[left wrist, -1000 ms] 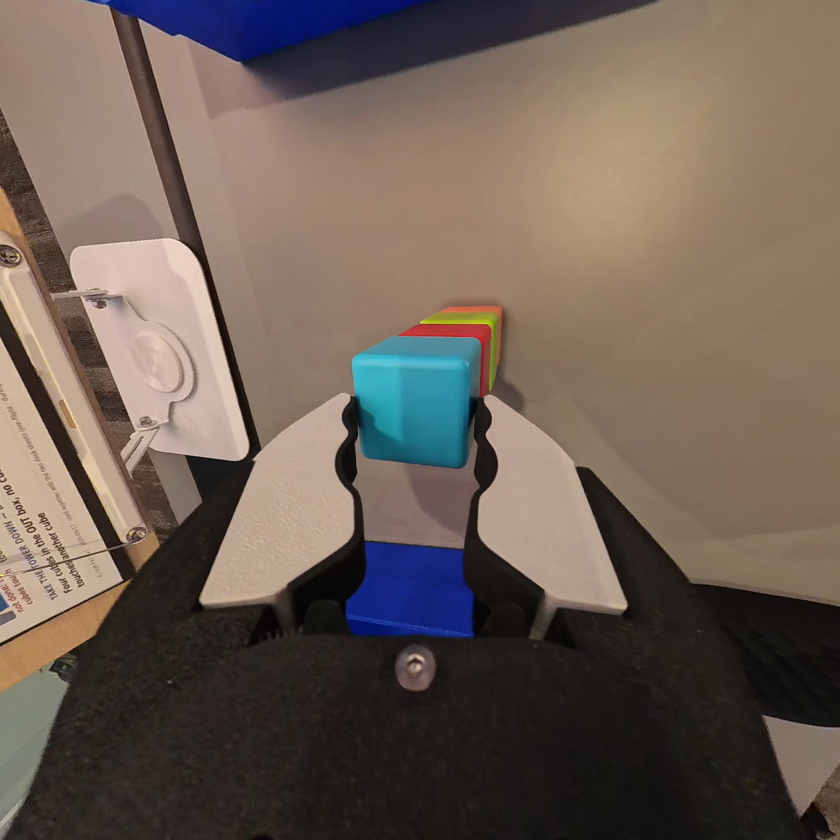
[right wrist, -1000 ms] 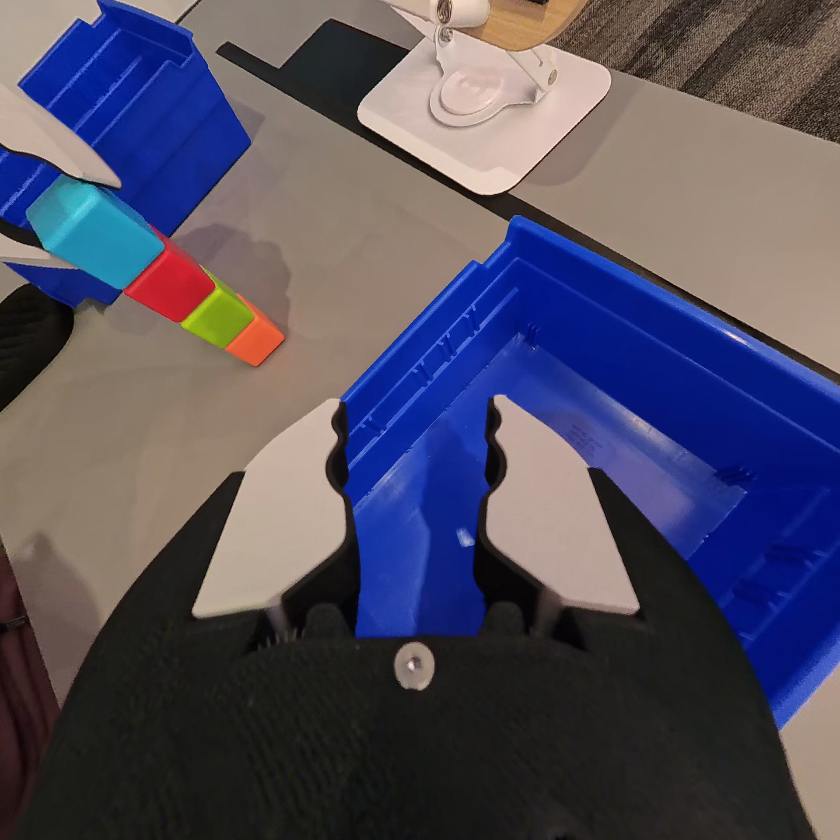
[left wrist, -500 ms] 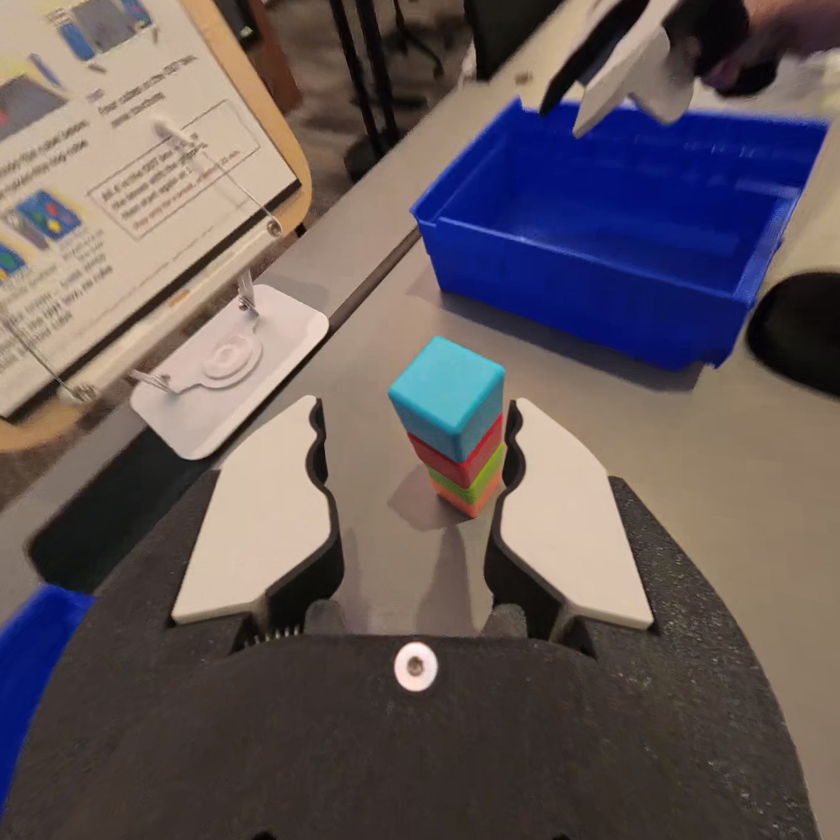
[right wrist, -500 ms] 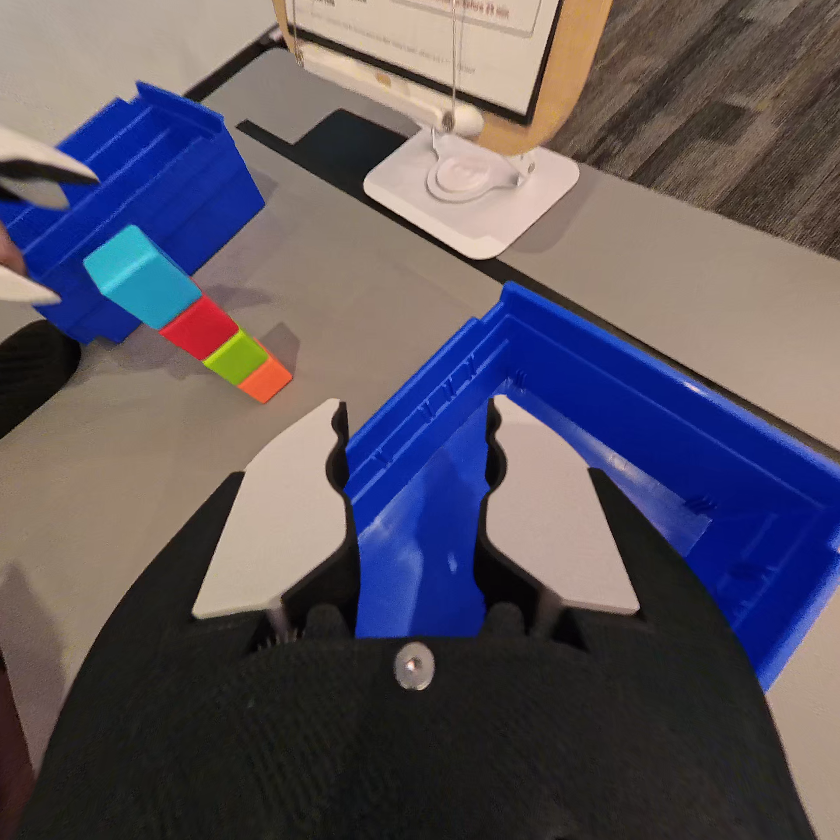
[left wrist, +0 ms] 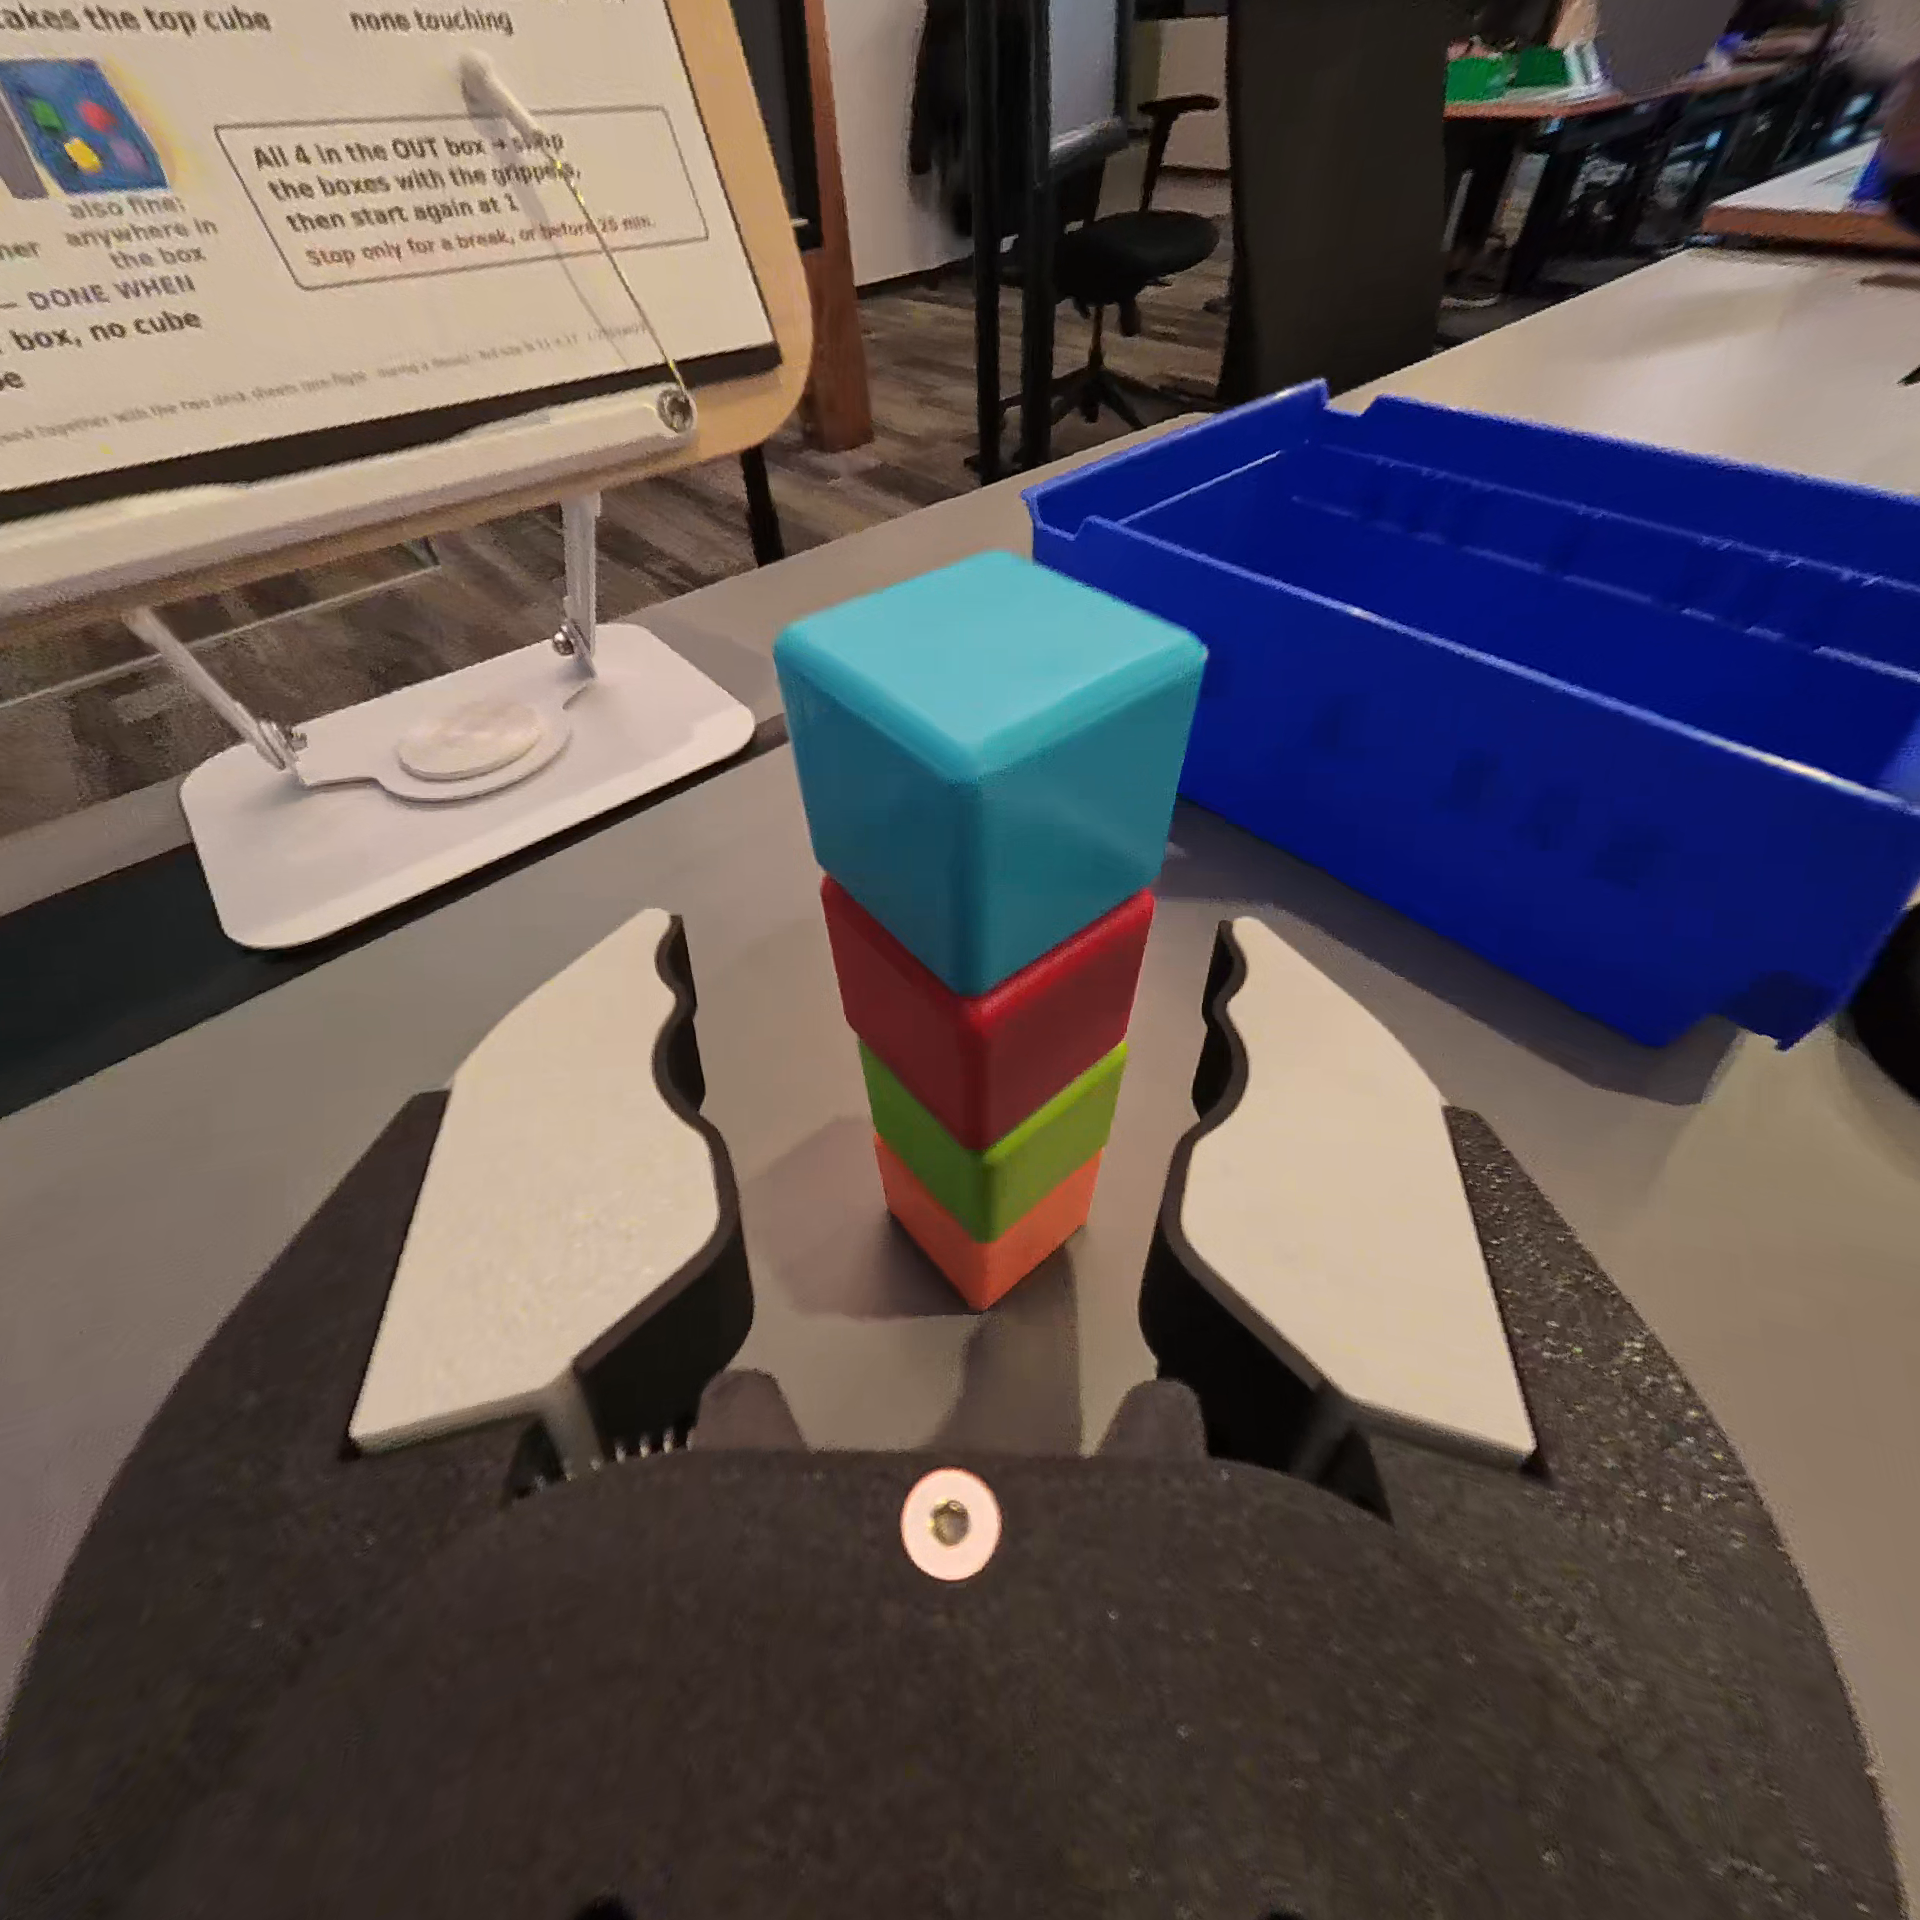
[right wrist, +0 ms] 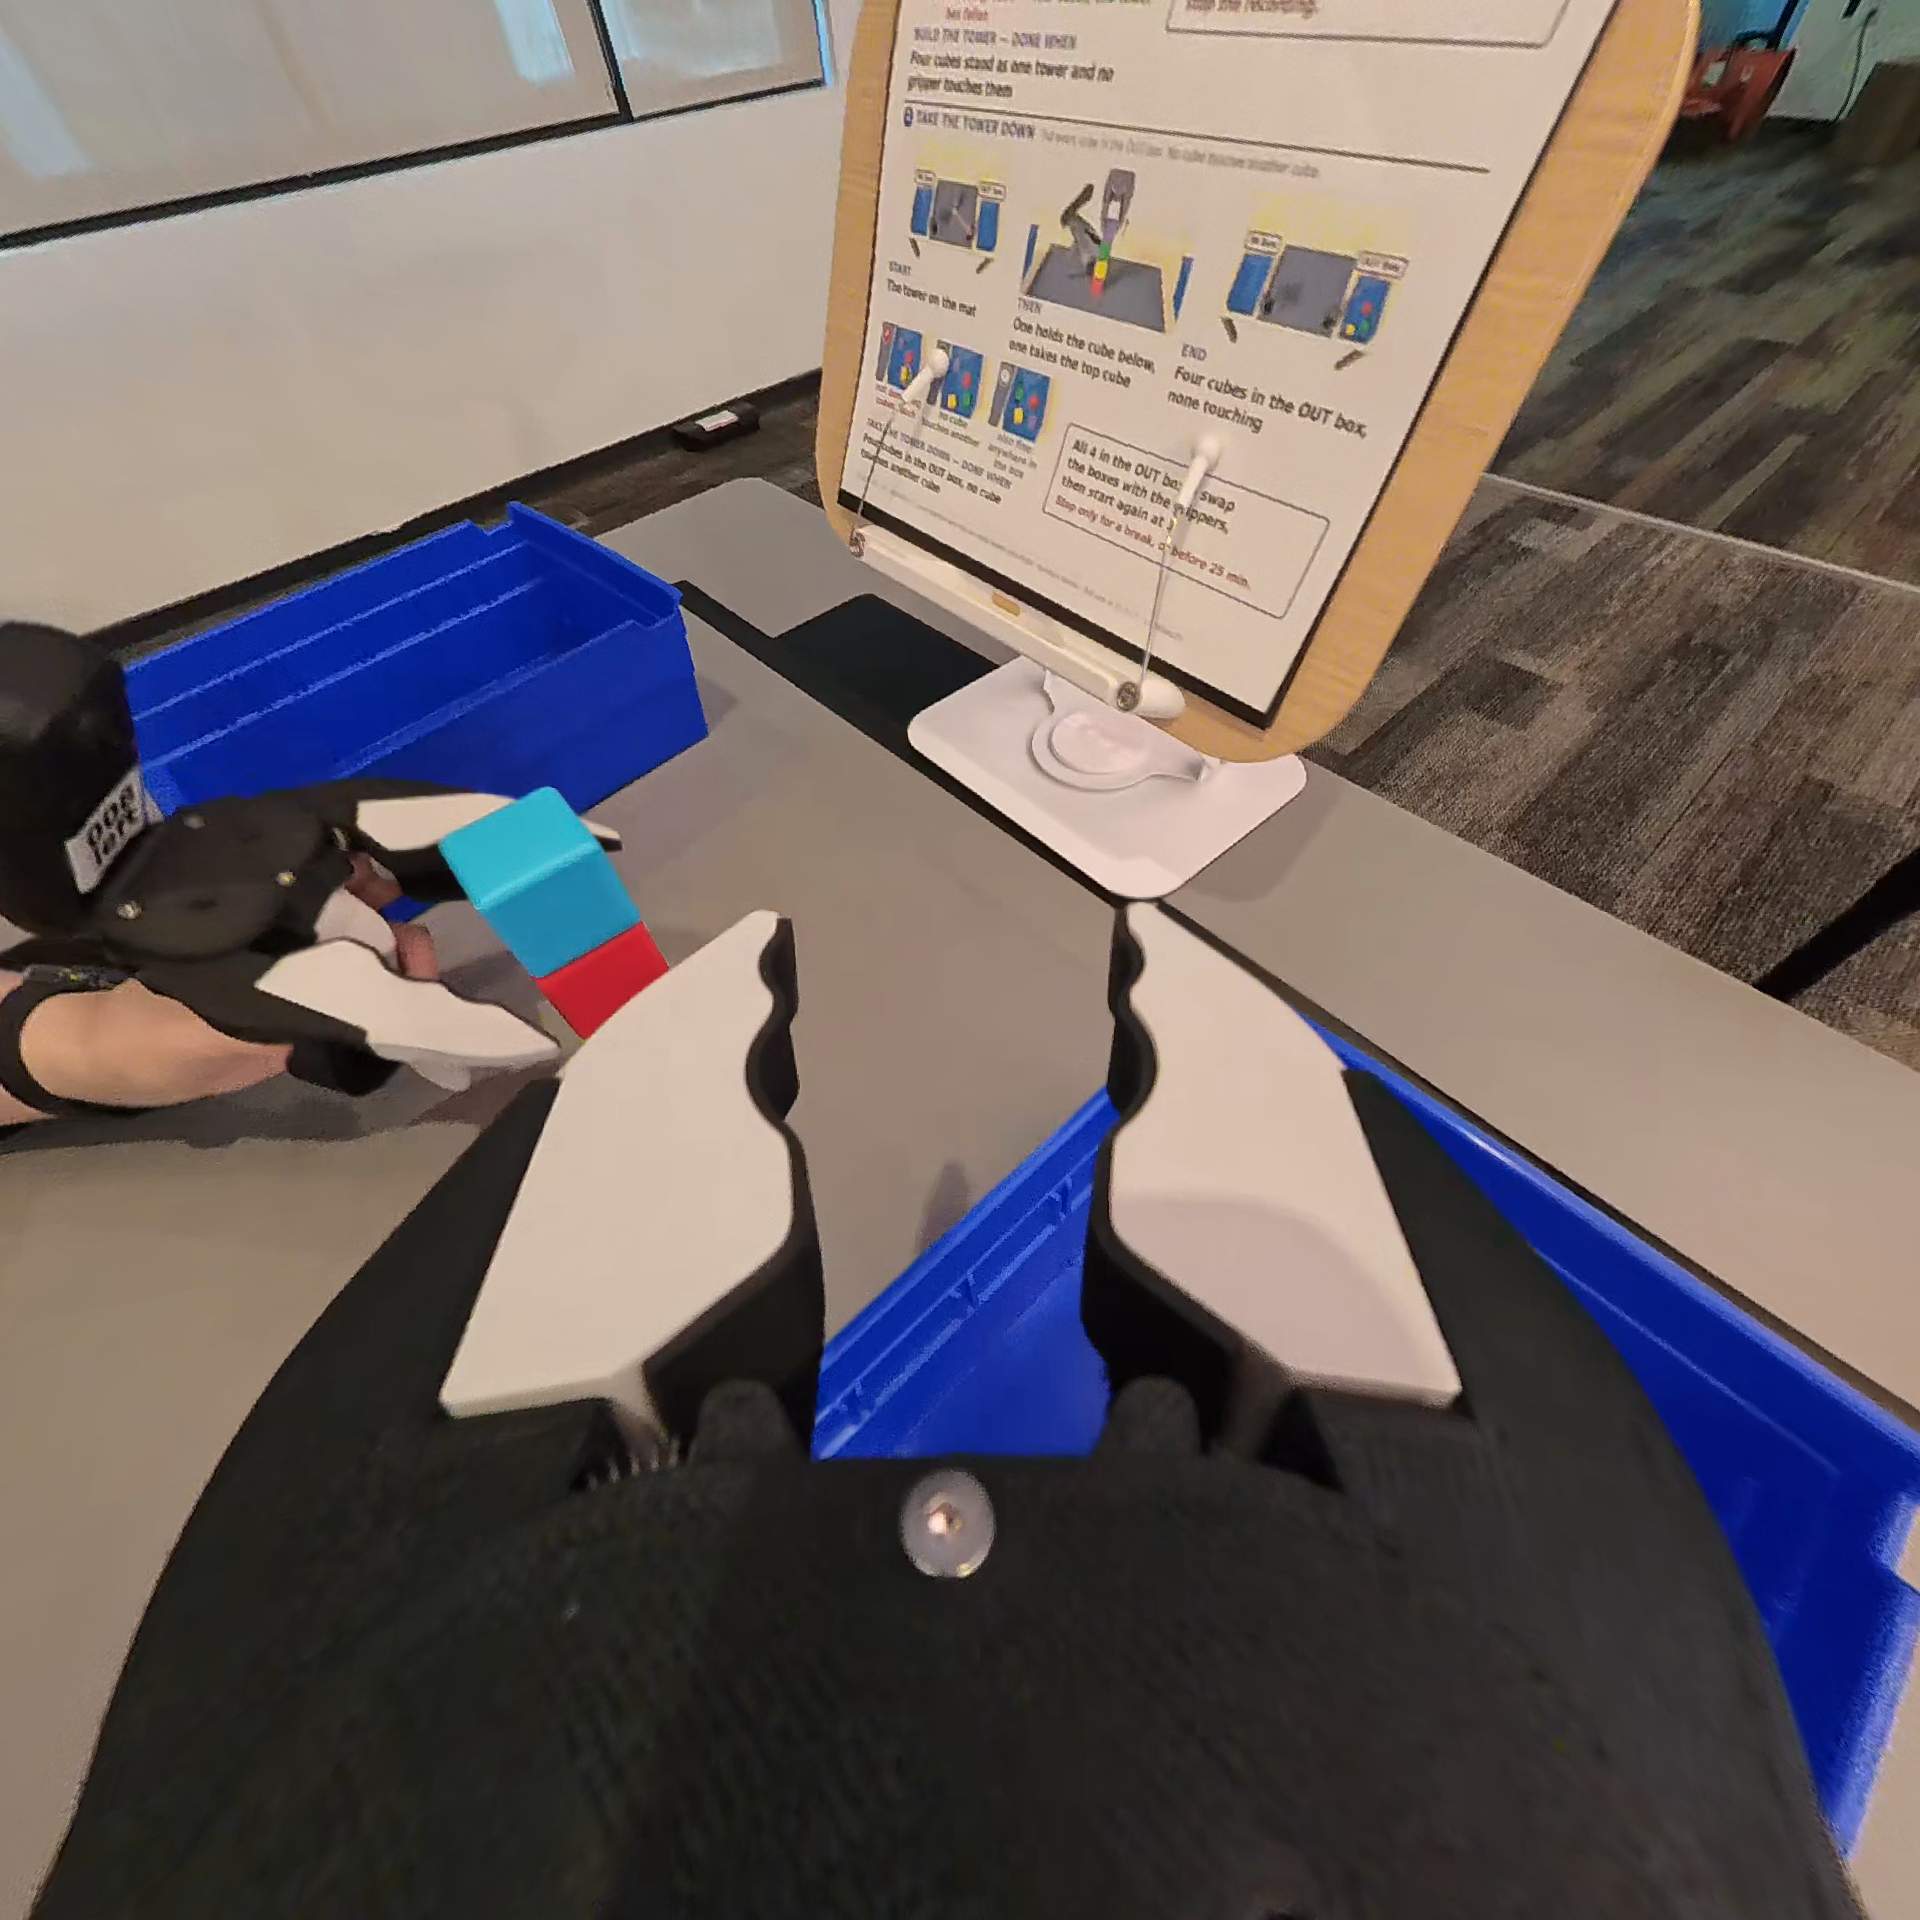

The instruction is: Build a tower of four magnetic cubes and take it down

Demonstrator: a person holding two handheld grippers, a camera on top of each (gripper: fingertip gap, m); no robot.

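On the grey tabletop point(left wrist: 1558, 1195), midway between two bins: tower of four magnetic cubes, upright, corners turned toward the left gripper. Order from top: teal cube point(left wrist: 987, 769), red cube point(left wrist: 987, 1018), green cube point(left wrist: 987, 1132), orange cube point(left wrist: 987, 1236) at the base, resting on the table

Left gripper point(left wrist: 945, 997): jaws spread wide, one finger either side of the tower at about red-cube height, a visible gap on both sides, touching nothing. Seen again from the right wrist view, low over the table beside the stack

Right gripper point(right wrist: 951, 987): jaws spread, empty, held well apart from the tower above the near blue bin point(right wrist: 1558, 1299), which shows no cubes in the part visible

Far blue bin point(right wrist: 416, 665): behind the tower, interior only partly visible, no cubes seen. Instruction board on a white stand point(right wrist: 1112, 790): at the table's back edge

Status, judged: tower complete, take-down not begun

Risks, judged: fingers closing on the corner-on faces could twist a cube; pulling the teal cube without bracing the one below may lift the stack whole, magnets holding; a brush from either finger could tip the tall column
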